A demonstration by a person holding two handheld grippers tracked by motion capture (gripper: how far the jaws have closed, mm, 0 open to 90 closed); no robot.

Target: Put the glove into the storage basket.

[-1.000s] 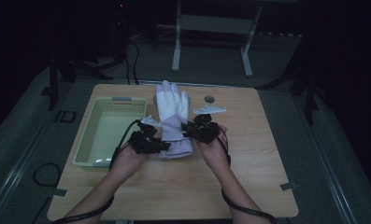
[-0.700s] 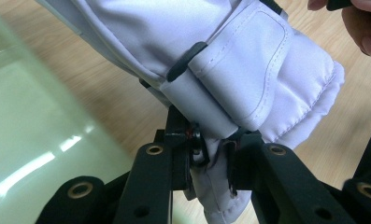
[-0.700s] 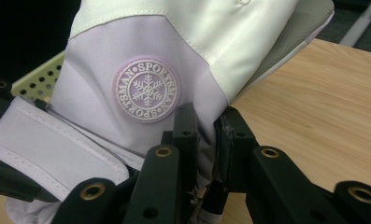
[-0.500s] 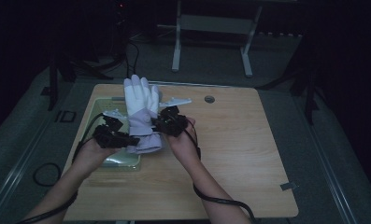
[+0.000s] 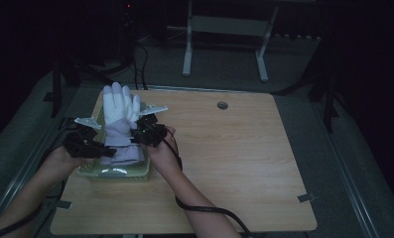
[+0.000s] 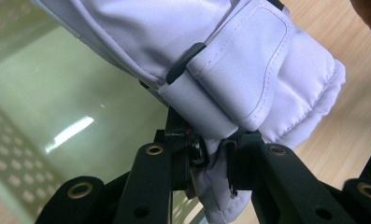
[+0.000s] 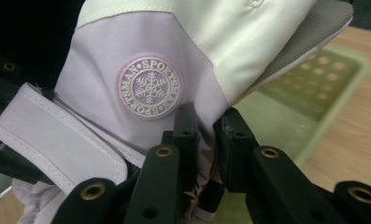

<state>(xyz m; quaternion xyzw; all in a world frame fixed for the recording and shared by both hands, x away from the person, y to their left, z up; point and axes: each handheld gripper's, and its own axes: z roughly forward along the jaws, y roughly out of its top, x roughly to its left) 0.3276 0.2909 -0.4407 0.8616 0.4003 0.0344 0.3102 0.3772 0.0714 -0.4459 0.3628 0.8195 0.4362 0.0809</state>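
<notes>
A white and pale lilac ski glove (image 5: pixel 119 124) hangs flat above the pale green basket (image 5: pixel 116 173) at the table's left edge, its white fingers pointing away from me. My left gripper (image 5: pixel 101 147) is shut on the glove's cuff (image 6: pixel 248 79) at its left side; the fabric is pinched between the black pads (image 6: pixel 198 154). At the cuff's right side my right gripper (image 5: pixel 136 135) is shut on the glove (image 7: pixel 141 60), just below a round snowflake badge (image 7: pixel 149 87). The basket's green floor (image 6: pixel 57 107) lies under the glove.
The wooden table (image 5: pixel 244 163) stretches bare to the right of the basket, with a small round grommet (image 5: pixel 222 105) near its far edge. Cables trail from both grippers over the near edge. Dark floor and a metal stand lie beyond the table.
Both hands have carried the glove leftwards from the table's middle to above the basket. The grip of both grippers on the cuff is unchanged.
</notes>
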